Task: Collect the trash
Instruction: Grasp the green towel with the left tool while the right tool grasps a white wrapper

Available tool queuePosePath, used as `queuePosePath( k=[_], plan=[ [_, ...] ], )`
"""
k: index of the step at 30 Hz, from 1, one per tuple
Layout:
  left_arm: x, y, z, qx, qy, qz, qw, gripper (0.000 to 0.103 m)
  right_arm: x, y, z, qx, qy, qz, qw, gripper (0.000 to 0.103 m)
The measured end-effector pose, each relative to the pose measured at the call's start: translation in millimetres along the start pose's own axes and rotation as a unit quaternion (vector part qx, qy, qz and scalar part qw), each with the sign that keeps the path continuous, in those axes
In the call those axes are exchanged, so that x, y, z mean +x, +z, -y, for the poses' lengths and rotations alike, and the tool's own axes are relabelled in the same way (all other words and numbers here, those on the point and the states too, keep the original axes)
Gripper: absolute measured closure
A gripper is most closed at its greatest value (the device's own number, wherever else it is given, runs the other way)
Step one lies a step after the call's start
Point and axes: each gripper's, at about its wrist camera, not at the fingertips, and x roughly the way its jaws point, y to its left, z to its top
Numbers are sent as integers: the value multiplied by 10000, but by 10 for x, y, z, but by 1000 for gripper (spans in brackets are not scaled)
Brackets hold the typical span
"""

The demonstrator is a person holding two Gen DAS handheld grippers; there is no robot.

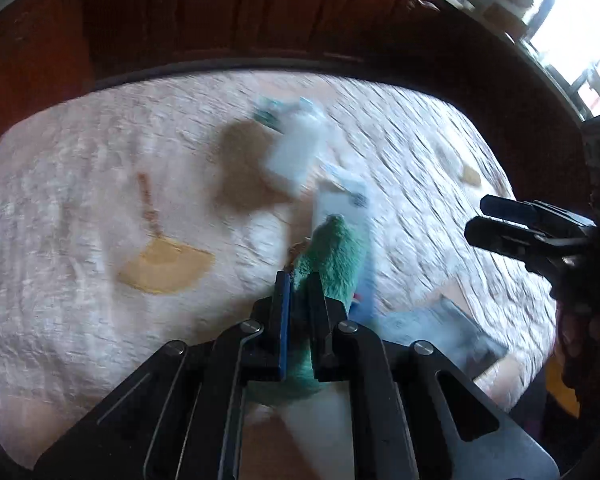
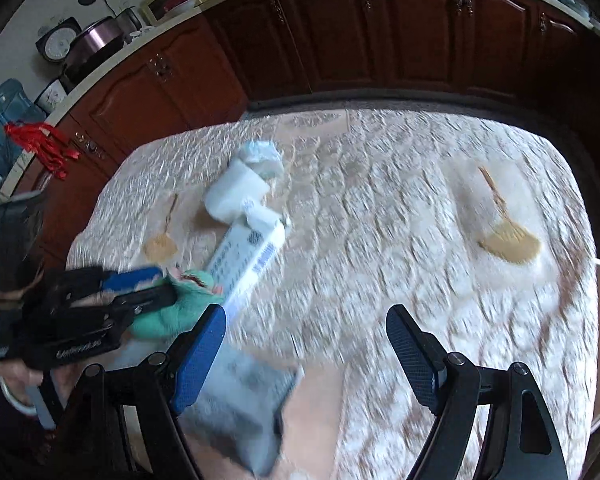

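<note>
Left gripper: jaws nearly closed, pinching a green fuzzy item (soft, plush-like; exact identity unclear). It appears lifted clear of the bench, though blur makes contact hard to judge. In the right wrist view the same green item bulges out either side of the left gripper, so the grip is across its middle; a sensible hold for something soft that would otherwise flop.

Right gripper: jaws spread wide, nothing between them, hovering above the bench cloth. Likely kept open in readiness for the next pickup.

Remaining trash, all on the cloth:
- long white box with printed text, lying flat, its near end just beside the green item.
- crumpled white paper or wrapper, touching the far end of the box.
- flat grey packet, near edge of bench, directly under the right gripper's left finger.

Two yellow fan shapes look like print or embroidery on the cloth, not loose objects; judged not to be trash.

No bin or bag visible in either view, so the destination cannot be stated.

Judgement: collection is partway; three items remain. The grey packet is closest to the open right gripper. Being thin and flat, it may need an edge grab.
</note>
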Motion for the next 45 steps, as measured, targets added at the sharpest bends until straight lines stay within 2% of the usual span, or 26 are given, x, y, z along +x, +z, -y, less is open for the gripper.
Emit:
queuePosePath(
  k=[2, 6, 10, 15, 16, 17, 18, 19, 22, 24, 29, 30, 31, 32, 35, 39, 45],
  plan=[
    [-31, 41, -151, -225, -5, 13, 9997, 98, 96, 164, -58, -75, 39, 102, 9999, 23],
    [-123, 42, -259, -492, -259, 55, 9984, 98, 363, 517, -125, -29, 136, 127, 9998, 23],
    [-215, 34, -246, -265, 26, 176, 9995, 98, 638, 845, -187, 140, 233, 72, 9996, 23],
    [-94, 64, -377, -537, 71, -20, 9985, 96, 1102, 1188, -287, 210, 164, -273, 9993, 23],
    [-79, 61, -403, -619, -13, -61, 9981, 88, 1214, 1239, -289, 242, 202, -396, 9987, 23],
    [-64, 58, -410, -667, -96, -87, 9977, 69, 1302, 1267, -278, 291, 214, -494, 9981, 28],
    [-63, 49, -418, -718, -199, -105, 9972, 57, 1391, 1294, -247, 397, 200, -592, 9973, 47],
    [-72, 39, -415, -741, -286, -76, 9968, 40, 1429, 1307, -218, 493, 251, -629, 9965, 57],
    [-73, 41, -342, -643, -398, -23, 9971, 36, 1393, 1293, -134, 576, 492, -529, 9957, 72],
    [-3, 39, -273, -489, -281, -114, 9983, 35, 1292, 1256, -88, 468, 452, -423, 9970, 79],
    [296, 15, -101, -135, -53, -509, 9986, 36, 882, 1162, 125, 484, 396, 57, 9980, 82],
    [344, 9, -79, -63, 94, -541, 9985, 39, 793, 1134, 166, 507, 407, 128, 9978, 82],
    [377, 8, -75, -44, 171, -553, 9983, 52, 696, 1098, 205, 515, 407, 190, 9977, 82],
    [420, 14, -88, -56, 238, -589, 9980, 57, 635, 1067, 220, 508, 406, 228, 9976, 82],
    [423, 29, -167, -215, 137, -581, 9980, 67, 374, 894, 282, 408, 376, 370, 9978, 82],
    [196, 36, -251, -387, 105, -396, 9984, 69, 111, 665, 352, 362, 393, 475, 9974, 82],
    [-249, 102, 9, -155, 179, 75, 9997, 69, -266, 354, 419, 322, 372, 696, 9964, 82]
  ],
)
